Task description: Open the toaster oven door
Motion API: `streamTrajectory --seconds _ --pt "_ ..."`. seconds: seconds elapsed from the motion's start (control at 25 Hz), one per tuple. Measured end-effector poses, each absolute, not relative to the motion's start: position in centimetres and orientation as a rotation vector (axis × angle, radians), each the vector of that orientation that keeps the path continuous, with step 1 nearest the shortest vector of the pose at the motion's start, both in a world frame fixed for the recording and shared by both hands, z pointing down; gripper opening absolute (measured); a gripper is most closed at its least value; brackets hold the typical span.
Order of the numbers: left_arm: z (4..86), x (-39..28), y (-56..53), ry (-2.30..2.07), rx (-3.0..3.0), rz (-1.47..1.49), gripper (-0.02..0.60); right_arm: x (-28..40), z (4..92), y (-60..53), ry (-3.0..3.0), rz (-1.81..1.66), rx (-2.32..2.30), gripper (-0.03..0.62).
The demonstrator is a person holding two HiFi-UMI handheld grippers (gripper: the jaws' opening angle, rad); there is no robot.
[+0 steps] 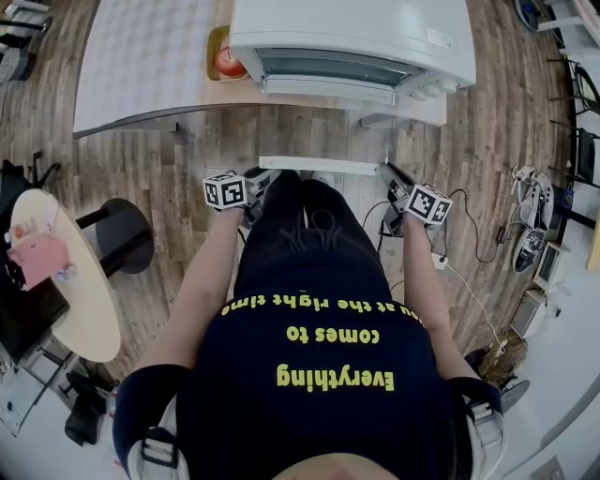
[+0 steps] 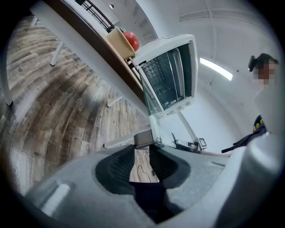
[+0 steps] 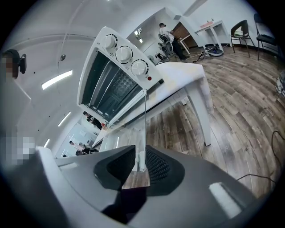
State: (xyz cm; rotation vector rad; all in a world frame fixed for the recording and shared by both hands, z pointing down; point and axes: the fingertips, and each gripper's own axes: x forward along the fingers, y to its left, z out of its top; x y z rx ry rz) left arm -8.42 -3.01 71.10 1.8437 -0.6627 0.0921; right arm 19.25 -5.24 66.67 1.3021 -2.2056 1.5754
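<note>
At the top of the head view, the toaster oven [image 1: 356, 28] is seen on a white table [image 1: 141, 66], its back cut off by the frame edge. Its glass door [image 1: 319, 136] is swung down and open. The glass is nearly invisible, and the floor is seen through it. A white handle [image 1: 319, 166] runs along the door's free edge, with the left gripper [image 1: 265, 176] at one end and the right gripper [image 1: 386, 173] at the other. The grip cannot be read from here. The lower half is filled by the person's dark shirt. Beside the oven an apple [image 1: 228, 62] sits in a tan dish [image 1: 216, 39], which is partly hidden by the oven.

Left gripper view: the jaws are closed on the handle's end, which is pinched right at the tips. The oven cavity is shown at an angle and a wire rack [image 2: 162, 73] can be made out inside. The apple and dish are seen behind the oven. The far end of the handle is too small to read.

Right gripper view: the jaws are clamped on the other handle end, and the door's glass edge rises straight from between them. Three knobs [image 3: 124, 54] are shown on the oven front, their markings illegible. The cavity is dim, and only bars are made out.
</note>
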Motion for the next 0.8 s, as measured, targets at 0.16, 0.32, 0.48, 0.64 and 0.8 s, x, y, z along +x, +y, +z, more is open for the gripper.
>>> streamTrajectory --seconds 0.16,0.32,0.48,0.64,0.8 --pt "71.7 -8.5 -2.8 -0.664 1.808 0.120 0.107 19.2 67.0 -5.2 -2.206 1.544 1.297 0.084" --pt "72.4 -8.6 -2.7 -0.653 1.780 0.145 0.106 19.0 67.4 -5.2 -2.206 1.517 1.307 0.086" --pt "72.8 -8.9 -2.5 -0.651 1.759 0.171 0.107 19.2 67.8 -5.5 -2.203 1.485 1.330 0.087" --pt "72.9 -9.9 -1.7 -0.665 1.770 0.252 0.109 19.2 68.4 -5.5 -2.187 1.467 1.317 0.089" --pt "72.7 -11.8 -1.5 -0.755 1.824 0.341 0.109 19.1 68.8 -5.7 -2.181 1.435 1.316 0.091"
